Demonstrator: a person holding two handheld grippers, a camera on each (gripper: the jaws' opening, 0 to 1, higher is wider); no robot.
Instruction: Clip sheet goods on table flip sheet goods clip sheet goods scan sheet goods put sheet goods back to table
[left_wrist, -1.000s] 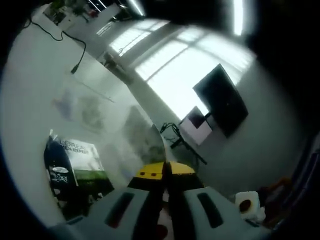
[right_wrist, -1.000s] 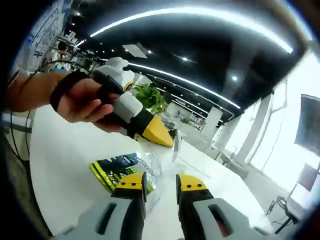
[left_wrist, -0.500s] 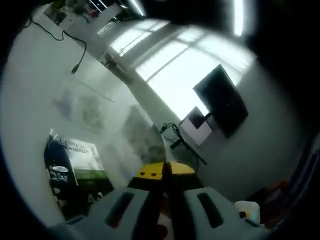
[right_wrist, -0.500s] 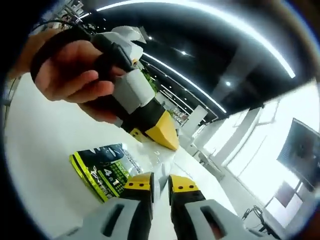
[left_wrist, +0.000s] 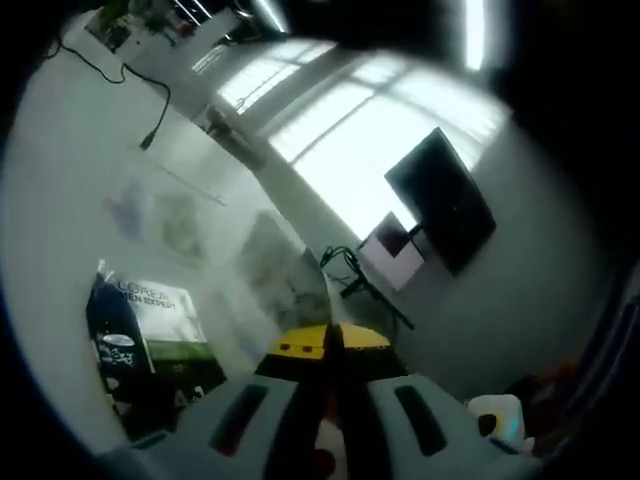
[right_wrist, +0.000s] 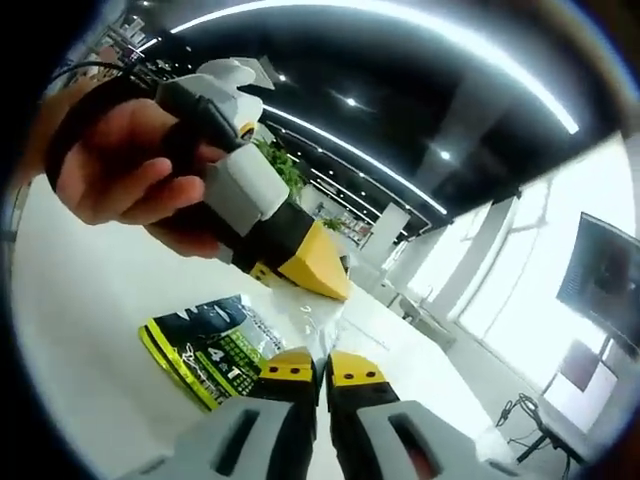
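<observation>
Left gripper view: left gripper (left_wrist: 331, 340), yellow-tipped grey jaws, pressed together on the near edge of a clear bag (left_wrist: 240, 260) that is lifted and spread out ahead of the camera. Inside the bag, at lower left, a dark printed sheet pack (left_wrist: 150, 345) with white lettering and a green band. Seen through and past the film, a white table (left_wrist: 60, 170) with a black cable (left_wrist: 150, 100) trailing across its far part. Far right, a dark screen (left_wrist: 442, 200) on a stand before bright windows (left_wrist: 330, 130); a smaller panel just below the screen. At lower right, a white object (left_wrist: 497, 418), too blurred to name. Right gripper view: right gripper (right_wrist: 324, 368), same yellow tips, jaws shut with the thin clear bag (right_wrist: 325, 320) edge between them. The left gripper (right_wrist: 315, 265) enters from the left, held in a hand (right_wrist: 120, 170), its yellow tip touching the bag film just beyond the right jaws; whether its tips are closed cannot be told from this side. The sheet pack (right_wrist: 210, 350), black with yellow-green print and white figures, hangs in the bag near left, over the white table (right_wrist: 80, 330). Far behind, a green plant (right_wrist: 285, 170), long ceiling light strips (right_wrist: 380, 15), bright windows (right_wrist: 500, 290) and a dark screen (right_wrist: 600, 280) at right.
</observation>
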